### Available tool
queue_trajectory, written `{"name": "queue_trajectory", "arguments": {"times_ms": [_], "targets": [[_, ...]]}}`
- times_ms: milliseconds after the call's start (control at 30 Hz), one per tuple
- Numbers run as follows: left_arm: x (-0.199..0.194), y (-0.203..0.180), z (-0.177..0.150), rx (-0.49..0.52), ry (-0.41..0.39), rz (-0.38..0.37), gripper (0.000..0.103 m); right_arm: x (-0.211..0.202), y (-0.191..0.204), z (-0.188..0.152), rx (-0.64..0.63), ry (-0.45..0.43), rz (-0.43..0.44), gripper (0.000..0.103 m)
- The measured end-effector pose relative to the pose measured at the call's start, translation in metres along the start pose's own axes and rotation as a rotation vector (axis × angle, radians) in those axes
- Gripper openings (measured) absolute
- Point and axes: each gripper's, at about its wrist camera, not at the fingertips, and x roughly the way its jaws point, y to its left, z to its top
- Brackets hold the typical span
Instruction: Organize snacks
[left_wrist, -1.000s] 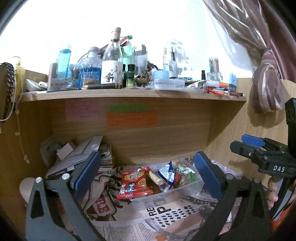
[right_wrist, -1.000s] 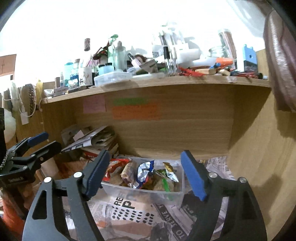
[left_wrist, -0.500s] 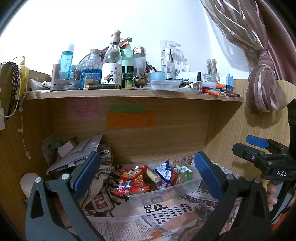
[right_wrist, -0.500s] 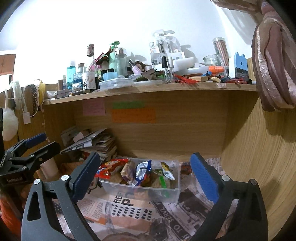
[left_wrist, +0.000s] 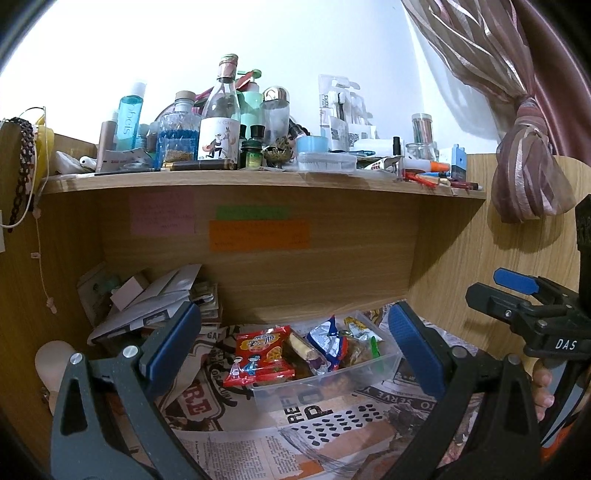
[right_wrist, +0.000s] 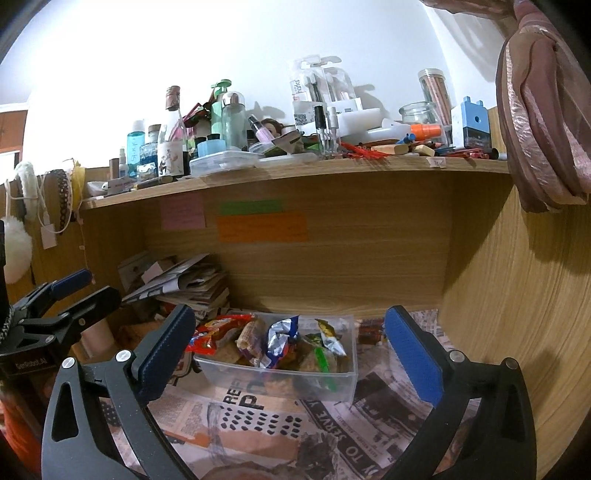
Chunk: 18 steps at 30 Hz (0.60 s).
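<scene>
While your left gripper (left_wrist: 293, 341) stood wide and your right gripper (right_wrist: 290, 339) was opening, both empty, the snacks (right_wrist: 280, 341) already lay in the clear box (right_wrist: 280, 380) at lower centre, so little seemed left.

I see a clear tub (right_wrist: 280, 380), a red snack pack (left_wrist: 260, 352), blue pads on black tongs (right_wrist: 291, 350), pink, green and orange notes (left_wrist: 258, 235), and black-and-white newsprint (right_wrist: 258, 417).

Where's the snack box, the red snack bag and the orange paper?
Snack box (right_wrist: 280, 382), right wrist view, front wall.
Red snack bag (left_wrist: 260, 352), left wrist view, front face.
Orange paper (left_wrist: 258, 235), left wrist view, middle.
</scene>
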Motion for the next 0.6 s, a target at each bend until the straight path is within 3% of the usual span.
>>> {"name": "queue_trajectory", "arguments": {"times_ms": [600], "targets": [[0.0026, -0.0001, -0.0021, -0.013, 0.005, -0.008, 0.103, 0.0004, 0.0014, -0.0001, -0.005, 0.0, -0.003, 0.103]]}}
